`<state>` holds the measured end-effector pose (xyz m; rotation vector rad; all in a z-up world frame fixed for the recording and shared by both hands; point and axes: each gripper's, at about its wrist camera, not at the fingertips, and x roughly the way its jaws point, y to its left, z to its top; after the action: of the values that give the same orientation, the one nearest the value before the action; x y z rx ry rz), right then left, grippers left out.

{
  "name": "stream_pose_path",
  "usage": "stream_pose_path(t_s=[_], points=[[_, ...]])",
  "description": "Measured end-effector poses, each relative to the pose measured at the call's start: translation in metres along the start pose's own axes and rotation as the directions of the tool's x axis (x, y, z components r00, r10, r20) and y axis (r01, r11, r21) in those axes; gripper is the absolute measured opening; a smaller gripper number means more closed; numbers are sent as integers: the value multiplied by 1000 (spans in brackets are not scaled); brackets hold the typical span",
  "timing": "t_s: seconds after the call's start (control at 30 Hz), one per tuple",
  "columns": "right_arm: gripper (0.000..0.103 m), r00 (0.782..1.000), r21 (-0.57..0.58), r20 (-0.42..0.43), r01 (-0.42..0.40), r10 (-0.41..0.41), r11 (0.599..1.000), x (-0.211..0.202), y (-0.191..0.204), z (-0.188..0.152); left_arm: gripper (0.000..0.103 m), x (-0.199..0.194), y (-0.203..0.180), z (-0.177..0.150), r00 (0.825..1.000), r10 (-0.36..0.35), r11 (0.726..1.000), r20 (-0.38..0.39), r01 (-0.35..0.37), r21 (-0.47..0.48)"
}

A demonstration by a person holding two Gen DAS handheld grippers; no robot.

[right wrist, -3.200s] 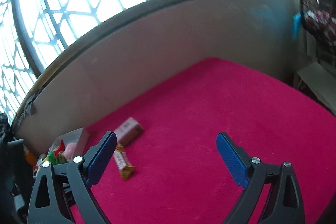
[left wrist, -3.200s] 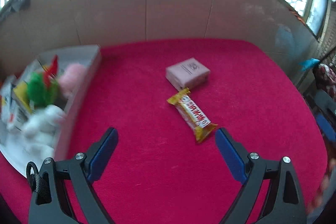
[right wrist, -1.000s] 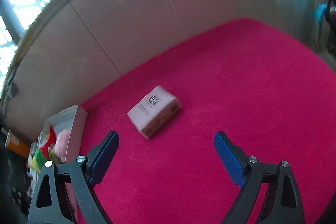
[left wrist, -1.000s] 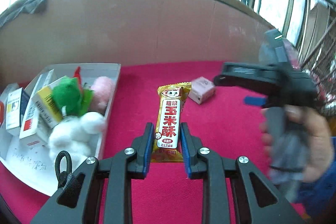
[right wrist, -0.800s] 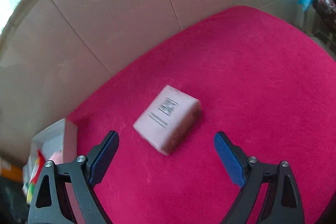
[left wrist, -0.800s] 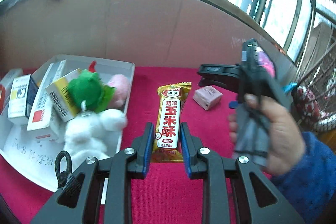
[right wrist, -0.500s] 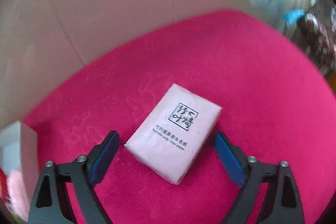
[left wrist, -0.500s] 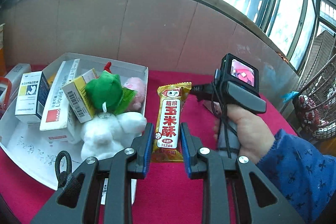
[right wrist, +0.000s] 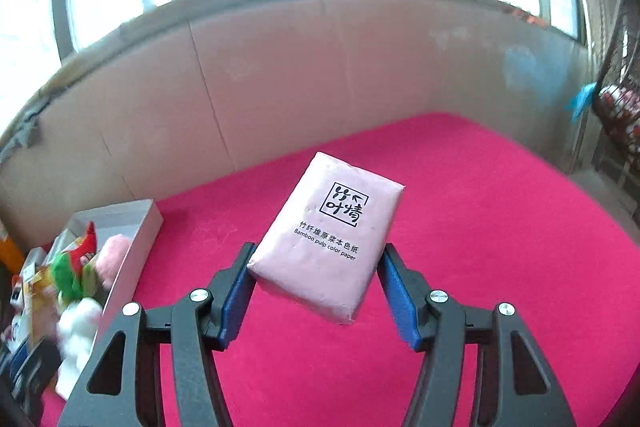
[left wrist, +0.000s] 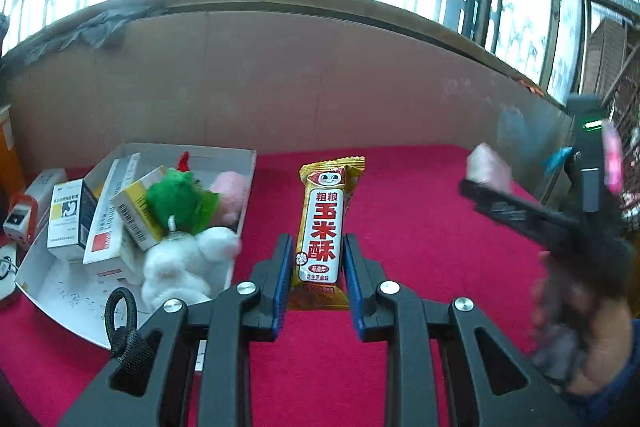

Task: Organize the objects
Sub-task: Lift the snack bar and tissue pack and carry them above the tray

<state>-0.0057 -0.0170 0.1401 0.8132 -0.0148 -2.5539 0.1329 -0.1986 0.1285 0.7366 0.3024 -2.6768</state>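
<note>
Your left gripper [left wrist: 316, 281] has matt black plastic arms, blue pads and shiny metal screws, and it pinches a glossy foil snack bar [left wrist: 323, 227]. In your right gripper [right wrist: 318, 289] sits a smooth, matt pink tissue pack [right wrist: 326, 231]. Rough red cloth [right wrist: 480, 267] covers the bench. The white paper box [left wrist: 60, 291] holds fluffy plush toys [left wrist: 188, 247].

Open box [left wrist: 244, 163] at the tabletop's [left wrist: 420, 227] left, wall panel [left wrist: 320, 83] behind.
Plush toys [left wrist: 184, 203] and cartons [left wrist: 68, 215] lie in the box; a snack bar [left wrist: 322, 227] and tissue pack [right wrist: 328, 231] are to its right.
</note>
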Motion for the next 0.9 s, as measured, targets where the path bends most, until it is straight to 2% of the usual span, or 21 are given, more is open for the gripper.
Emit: stream_pose_path(t_s=[0.1,0.2,0.27,0.37,0.5,0.57,0.67,0.77,0.9], points=[[65,996,3,88,-18,18,1000,-39,-20,20,24,-16,-22,11,999,-6,999,46,4,39],[65,978,11,198,-61,58,998,-84,-34,43,24,-35,-40,22,994,5,997,106,-13,81],[65,965,12,244,-98,92,995,-109,-40,46,24,-43,-48,25,993,5,996,119,-16,92],[65,965,8,239,-115,110,993,-118,-43,32,24,-47,-58,21,994,11,994,113,-24,111],[65,977,-28,186,-97,101,995,-100,-35,-1,24,-48,-64,9,996,32,990,83,-43,136],[65,976,-45,183,-113,120,993,-101,-29,-4,24,-52,-63,11,995,46,989,88,-58,135],[66,957,-69,236,-155,167,986,-121,-17,8,24,-71,-51,22,987,80,990,137,-95,105],[66,933,-146,275,-198,232,969,-143,17,16,24,-94,-27,29,973,137,987,184,-149,53],[66,907,-262,252,-272,338,926,-155,72,7,24,-121,19,27,957,208,978,200,-202,-52]])
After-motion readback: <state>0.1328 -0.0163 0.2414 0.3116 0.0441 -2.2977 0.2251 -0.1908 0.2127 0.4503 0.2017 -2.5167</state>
